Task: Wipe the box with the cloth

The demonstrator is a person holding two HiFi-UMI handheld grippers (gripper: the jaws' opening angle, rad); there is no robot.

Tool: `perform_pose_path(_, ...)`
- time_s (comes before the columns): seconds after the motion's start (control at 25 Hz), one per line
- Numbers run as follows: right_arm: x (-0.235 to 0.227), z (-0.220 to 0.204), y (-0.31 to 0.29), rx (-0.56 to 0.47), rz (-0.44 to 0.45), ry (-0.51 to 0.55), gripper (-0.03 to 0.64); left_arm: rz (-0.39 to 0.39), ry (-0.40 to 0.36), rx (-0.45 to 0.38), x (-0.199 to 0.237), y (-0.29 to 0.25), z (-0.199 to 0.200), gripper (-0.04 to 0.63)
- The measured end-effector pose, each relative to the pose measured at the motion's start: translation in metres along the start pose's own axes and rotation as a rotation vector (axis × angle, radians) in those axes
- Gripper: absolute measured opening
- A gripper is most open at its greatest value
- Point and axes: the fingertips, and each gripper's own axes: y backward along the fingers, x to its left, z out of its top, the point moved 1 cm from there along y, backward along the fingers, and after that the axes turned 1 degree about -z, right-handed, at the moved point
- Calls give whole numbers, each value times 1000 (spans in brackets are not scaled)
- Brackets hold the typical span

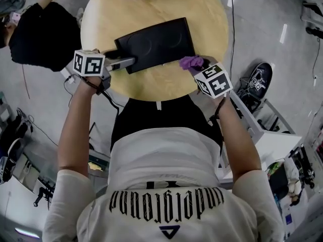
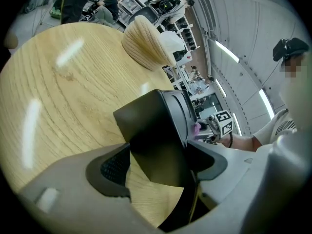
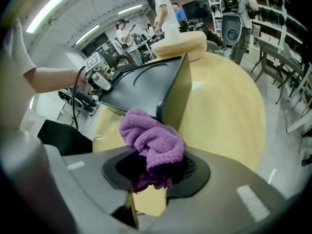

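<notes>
One round wooden table (image 1: 101, 19) fills the upper middle of the head view, set on a grey floor (image 1: 262, 29). A person in a white shirt (image 1: 161, 185) stands at its near edge with both bare forearms reaching out over it.

A flat black box (image 1: 156, 44) lies on the table near that edge, turned askew so that one corner points toward the person's left and another toward the right. Its top shows two shallow round hollows.

The left gripper (image 1: 126, 62) comes in from the left side. Its jaws are closed on the left corner of the box, and the left gripper view shows the dark corner wedged between both pads, with bare wood under it.

The right gripper (image 1: 198, 64) sits at the near right corner of the box. Its jaws are clamped on a crumpled purple cloth (image 1: 192, 62). In the right gripper view the cloth bulges up out of the jaws and lies against that corner of the box, at the edge where top and side meet.

At the far rim of the table rests a beige ribbed cap (image 2: 144, 45), well apart from the box.
</notes>
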Motion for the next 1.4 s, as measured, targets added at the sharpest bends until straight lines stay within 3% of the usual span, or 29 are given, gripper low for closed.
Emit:
perform_pose_path(0.08,-23,-2,11,21,-20,59,133,1,-2,9,1,-1,0,383)
perform_pose_path(0.2,-43,5,20,63,-7,228,133,1,-5,9,1,-3,-1,385)
perform_pose_path(0.52,-48,24,14,335,116,933,135,30,-37,-25,2,-1,9,388)
perform_pose_path(0.68,-59,49,4,410,117,1143,135,29,-37,7,1,-2,6,388)
perform_pose_path(0.88,-85,121,-3,368,4,1180,135,15,-35,20,-3,0,5,390)
perform_pose_path(1.0,-83,140,-3,344,6,1157,134,13,-39,24,-5,6,1,391)
perform_pose_path(1.16,-75,124,3,348,39,1146,130,26,-53,-8,-4,9,7,390)
perform_pose_path(1.4,-55,63,15,359,95,1070,130,17,-65,-6,-3,3,11,382)
